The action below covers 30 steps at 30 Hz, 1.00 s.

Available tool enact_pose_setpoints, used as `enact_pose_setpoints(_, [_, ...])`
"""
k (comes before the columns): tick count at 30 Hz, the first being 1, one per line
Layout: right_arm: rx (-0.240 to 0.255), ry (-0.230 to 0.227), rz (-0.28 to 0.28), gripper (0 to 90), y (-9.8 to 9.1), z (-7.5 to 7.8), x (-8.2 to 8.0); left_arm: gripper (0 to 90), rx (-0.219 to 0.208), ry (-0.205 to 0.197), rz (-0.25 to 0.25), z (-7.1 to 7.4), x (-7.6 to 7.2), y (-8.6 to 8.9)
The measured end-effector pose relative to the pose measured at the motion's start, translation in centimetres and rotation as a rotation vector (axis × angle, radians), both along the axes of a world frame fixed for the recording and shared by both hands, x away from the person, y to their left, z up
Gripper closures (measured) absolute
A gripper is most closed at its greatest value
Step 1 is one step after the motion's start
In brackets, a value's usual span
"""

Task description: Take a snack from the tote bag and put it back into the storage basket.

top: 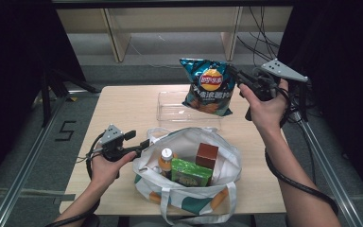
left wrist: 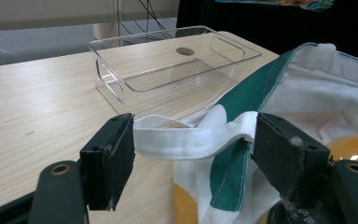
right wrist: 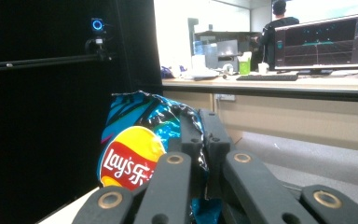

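Teal foil, "Lay's" on its red-and-yellow badge: my right hand-held gripper (top: 240, 81) pinches the chip bag (top: 206, 87) aloft. My left hand-held gripper (left wrist: 193, 142) stands spread around the tote strap (left wrist: 191, 137); the green box (top: 191, 172) print looks unreadable.

Black grippers (top: 238, 78), grey plates, cables

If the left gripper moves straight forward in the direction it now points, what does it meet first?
Probably the white bag strap, which already runs across between its open fingers. Beyond that lies the tote bag's rim, then the clear plastic tray on the table; depth is hard to judge.
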State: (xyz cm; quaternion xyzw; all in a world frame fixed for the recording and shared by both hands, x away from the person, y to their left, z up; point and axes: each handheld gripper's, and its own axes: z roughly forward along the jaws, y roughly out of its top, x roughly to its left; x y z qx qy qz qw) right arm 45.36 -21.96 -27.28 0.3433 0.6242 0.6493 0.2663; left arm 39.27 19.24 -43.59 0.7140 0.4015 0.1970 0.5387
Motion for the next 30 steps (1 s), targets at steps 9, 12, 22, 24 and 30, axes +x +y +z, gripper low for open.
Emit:
enact_pose_setpoints(9, [-0.004,0.005,-0.016,90.0,0.1,-0.4,0.7,28.7,-0.002,0.001,0.003,0.0,0.0,0.0])
enact_pose_setpoints(12, [0.0,0.009,-0.013,90.0,0.1,-0.4,0.9,28.7,-0.002,-0.001,0.005,0.0,0.0,0.0])
enact_pose_setpoints(22, [-0.016,0.029,-0.019,90.0,0.2,-0.7,1.6,28.7,-0.001,0.001,0.003,0.0,0.0,0.0])
enact_pose_setpoints(24, [-0.007,0.021,-0.016,90.0,0.3,-0.8,1.8,28.7,-0.004,-0.002,0.0,0.0,0.0,0.0])
enact_pose_setpoints(30, [-0.011,0.034,-0.019,90.0,0.5,-0.9,2.2,28.7,-0.005,-0.003,0.001,0.0,0.0,0.1])
